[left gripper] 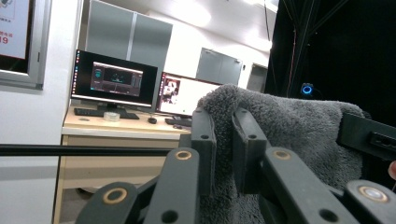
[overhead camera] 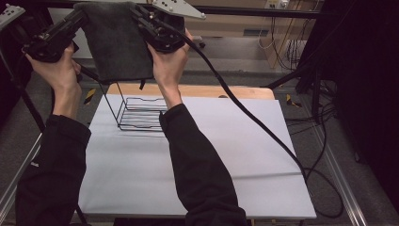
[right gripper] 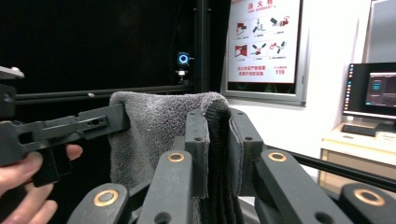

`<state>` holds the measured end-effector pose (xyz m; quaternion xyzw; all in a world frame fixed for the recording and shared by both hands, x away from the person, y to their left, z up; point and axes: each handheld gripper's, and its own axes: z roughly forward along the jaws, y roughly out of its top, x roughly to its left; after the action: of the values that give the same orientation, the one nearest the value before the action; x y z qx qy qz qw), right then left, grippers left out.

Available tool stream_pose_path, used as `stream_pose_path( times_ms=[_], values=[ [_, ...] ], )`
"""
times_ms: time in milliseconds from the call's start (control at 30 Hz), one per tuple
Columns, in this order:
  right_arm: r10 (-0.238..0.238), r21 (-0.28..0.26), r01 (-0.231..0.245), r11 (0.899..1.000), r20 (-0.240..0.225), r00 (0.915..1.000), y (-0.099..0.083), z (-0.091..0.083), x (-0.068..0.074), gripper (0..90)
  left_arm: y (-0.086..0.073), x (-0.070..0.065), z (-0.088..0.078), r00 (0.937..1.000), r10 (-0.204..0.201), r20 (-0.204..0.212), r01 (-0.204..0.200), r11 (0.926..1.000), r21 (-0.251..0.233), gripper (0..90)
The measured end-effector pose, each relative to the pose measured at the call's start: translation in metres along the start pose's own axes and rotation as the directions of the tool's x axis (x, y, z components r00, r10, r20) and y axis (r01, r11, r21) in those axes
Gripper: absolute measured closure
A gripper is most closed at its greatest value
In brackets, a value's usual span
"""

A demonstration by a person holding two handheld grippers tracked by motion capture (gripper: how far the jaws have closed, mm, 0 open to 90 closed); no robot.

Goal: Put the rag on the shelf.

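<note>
A dark grey towel (overhead camera: pixel 115 42) hangs spread out in the air above the far left part of the table, held by its two top corners. My left gripper (overhead camera: pixel 80 19) is shut on its left corner, and the fuzzy cloth (left gripper: pixel 289 135) bunches between and beyond its black jaws. My right gripper (overhead camera: pixel 143 19) is shut on the right corner, where the towel edge (right gripper: pixel 217 154) runs down between its jaws. A black wire rack (overhead camera: pixel 139 113) stands on the white table cover (overhead camera: pixel 226 155) directly under the towel.
A thick black cable (overhead camera: pixel 244 108) trails from the right gripper across the table to its right edge. A wooden board edge (overhead camera: pixel 221 90) shows at the table's far side. Dark frame posts and more cables stand at the right. Monitors (left gripper: pixel 116 79) sit on a desk beyond.
</note>
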<state>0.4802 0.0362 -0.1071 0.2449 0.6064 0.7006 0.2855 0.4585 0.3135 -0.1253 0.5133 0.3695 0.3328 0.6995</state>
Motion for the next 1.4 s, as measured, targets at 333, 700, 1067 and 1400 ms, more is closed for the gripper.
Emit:
stream_pose_path(
  times_ms=[333,700,1067,1400],
  values=[
    [-0.002,-0.011,0.003,1.000,0.027,0.9996,0.006,0.015,-0.012,80.4,0.012,0.003,0.015,0.9995,0.020,-0.022,-0.020,0.9996,0.021,80.5],
    [-0.045,0.006,0.045,0.999,0.057,0.9974,-0.004,0.022,-0.015,80.3,0.001,0.016,0.033,0.9986,0.043,-0.031,-0.040,0.9967,0.071,80.5],
    [-0.006,0.029,0.004,1.000,0.054,0.9985,-0.025,0.021,-0.023,80.3,-0.013,0.022,0.047,0.9983,0.054,-0.022,-0.051,0.9910,0.124,80.5],
    [0.005,0.068,-0.008,0.998,0.049,0.9988,-0.039,0.019,-0.026,80.2,-0.030,0.033,0.043,0.9993,0.038,0.003,-0.038,0.9900,0.136,80.4]
  ],
)
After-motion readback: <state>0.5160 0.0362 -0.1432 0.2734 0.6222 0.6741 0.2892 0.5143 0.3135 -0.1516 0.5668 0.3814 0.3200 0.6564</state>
